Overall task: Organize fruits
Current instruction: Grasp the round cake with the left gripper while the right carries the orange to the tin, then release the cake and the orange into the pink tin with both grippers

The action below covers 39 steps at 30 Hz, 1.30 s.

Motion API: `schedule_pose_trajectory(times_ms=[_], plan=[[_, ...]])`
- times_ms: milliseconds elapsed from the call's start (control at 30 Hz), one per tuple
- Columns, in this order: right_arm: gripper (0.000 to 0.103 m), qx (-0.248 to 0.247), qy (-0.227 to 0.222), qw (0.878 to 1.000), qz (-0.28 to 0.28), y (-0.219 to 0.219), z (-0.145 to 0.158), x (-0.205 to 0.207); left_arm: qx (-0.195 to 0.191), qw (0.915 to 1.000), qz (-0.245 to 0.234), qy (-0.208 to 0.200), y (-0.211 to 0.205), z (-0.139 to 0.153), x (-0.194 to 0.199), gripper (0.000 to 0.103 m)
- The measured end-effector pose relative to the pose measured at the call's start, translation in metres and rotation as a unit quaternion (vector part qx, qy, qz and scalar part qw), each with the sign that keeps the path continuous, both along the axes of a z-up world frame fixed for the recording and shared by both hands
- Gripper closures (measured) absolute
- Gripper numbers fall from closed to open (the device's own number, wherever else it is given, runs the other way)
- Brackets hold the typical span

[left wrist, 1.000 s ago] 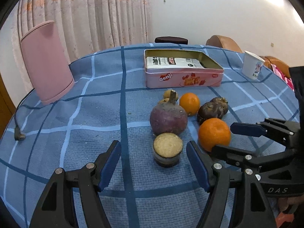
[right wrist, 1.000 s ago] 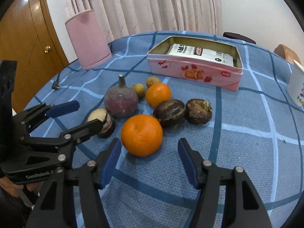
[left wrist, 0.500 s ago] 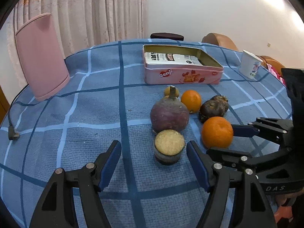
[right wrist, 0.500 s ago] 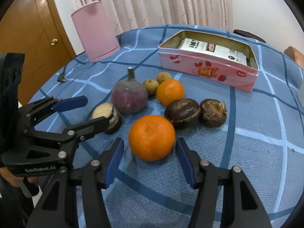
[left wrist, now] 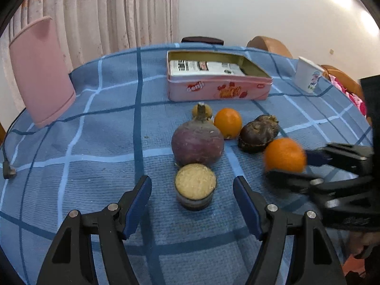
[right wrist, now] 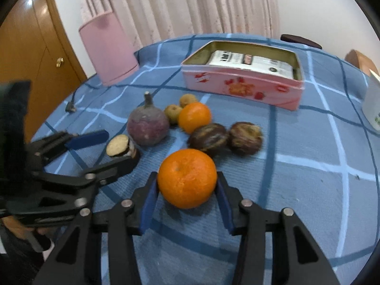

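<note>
Large orange [right wrist: 187,178] sits on blue checked tablecloth [right wrist: 308,190], clamped between blue pads of right gripper [right wrist: 187,198]; contact under fruit hidden. In left wrist view same orange [left wrist: 284,154] blurred, right gripper's far finger partly behind it. Left gripper [left wrist: 192,200] jaws wide apart, flanking cut fruit half [left wrist: 195,188] without touching. Purple round fruit [left wrist: 197,142] hides most of small brown fruit [left wrist: 201,110] behind. Smaller orange [left wrist: 228,122] just beside dark wrinkled fruits [right wrist: 225,137]. Pink tin [left wrist: 218,87] farther back, white packet inside. White cup [right wrist: 372,102] cut off at frame edge.
</note>
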State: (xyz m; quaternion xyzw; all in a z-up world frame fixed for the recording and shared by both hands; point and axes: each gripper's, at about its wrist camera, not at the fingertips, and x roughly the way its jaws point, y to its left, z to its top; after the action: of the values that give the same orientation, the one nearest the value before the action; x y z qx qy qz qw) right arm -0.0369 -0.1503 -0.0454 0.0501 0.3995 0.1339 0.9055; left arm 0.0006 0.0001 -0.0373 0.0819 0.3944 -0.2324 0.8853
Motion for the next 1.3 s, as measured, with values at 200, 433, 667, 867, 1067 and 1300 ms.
schedule_pose_trajectory(times_ms=[200,433,667,867,1067,1300], plan=[[0.054,0.005,-0.018,1.0,-0.02,-0.014,0.012,-0.007,-0.021,0.9993,0.013,0.03,0.002,-0.006,0.011,0.063],[0.054,0.012,-0.042,0.998,-0.039,-0.029,0.026,-0.006,-0.013,0.9998,0.015,-0.001,0.002,0.002,0.005,0.067],[0.054,0.012,-0.089,0.993,-0.083,-0.059,0.056,0.008,-0.036,0.9964,0.01,-0.076,-0.005,0.047,0.006,0.067],[0.053,0.006,-0.116,0.985,-0.129,-0.079,0.073,0.043,-0.054,0.9905,0.003,-0.127,-0.036,0.076,0.037,0.067],[0.053,0.004,-0.119,0.98,-0.158,-0.087,0.068,0.09,-0.06,0.9889,0.011,-0.135,-0.067,0.081,0.076,0.067],[0.053,0.004,-0.096,0.981,-0.168,-0.094,0.047,0.131,-0.039,0.9948,0.052,-0.078,-0.092,0.055,0.128,0.066]])
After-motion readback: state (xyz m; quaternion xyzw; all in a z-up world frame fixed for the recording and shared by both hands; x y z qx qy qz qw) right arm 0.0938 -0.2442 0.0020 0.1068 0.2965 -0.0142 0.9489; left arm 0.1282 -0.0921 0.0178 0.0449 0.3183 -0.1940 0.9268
